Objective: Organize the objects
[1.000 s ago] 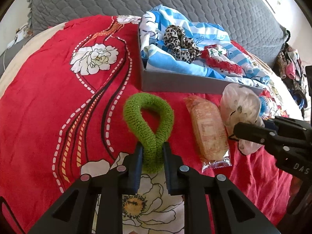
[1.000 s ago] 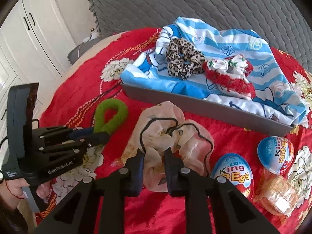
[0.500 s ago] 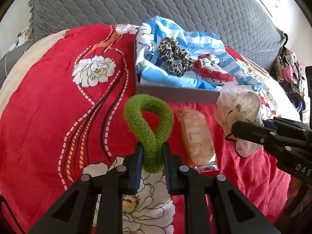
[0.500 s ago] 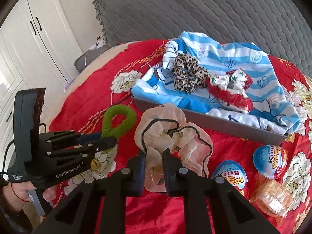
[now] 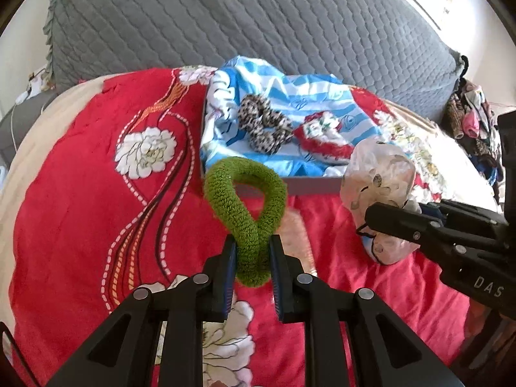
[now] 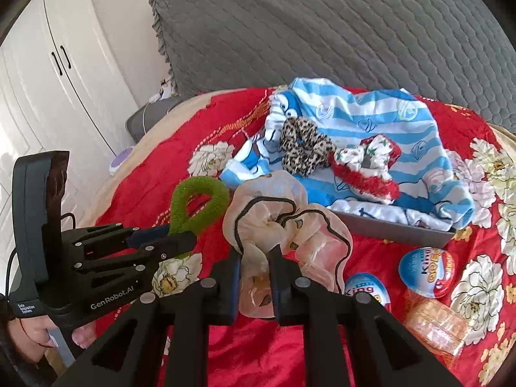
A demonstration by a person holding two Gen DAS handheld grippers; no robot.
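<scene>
A bed (image 5: 64, 200) with a red flowered blanket fills the scene, a grey quilted cover lies behind it, and white wardrobe doors stand at the left in the right wrist view.

The left gripper (image 5: 250, 258) is closed on the lower end of a green scrunchie (image 5: 246, 193), whose loop stands up and forward from the fingers, above the blanket. The right gripper (image 6: 256, 275) is closed on a pale sheer scrunchie (image 6: 283, 222) with a black edge, which spreads out above its fingers.

Straight ahead of both grippers lies a grey tray (image 5: 309, 184) lined with a blue striped cloth (image 5: 290, 96). A leopard scrunchie (image 5: 264, 125) and a red and white scrunchie (image 5: 325, 135) already rest on the cloth. The near wall of the tray is just beyond the green loop, so the left gripper appears nearer; the way to it is forward and slightly right. The long axis of the tray runs across the view.

On the blanket at the right, two Kinder eggs (image 6: 427, 271) and a wrapped snack (image 6: 435, 325) lie outside the tray, near each other.
</scene>
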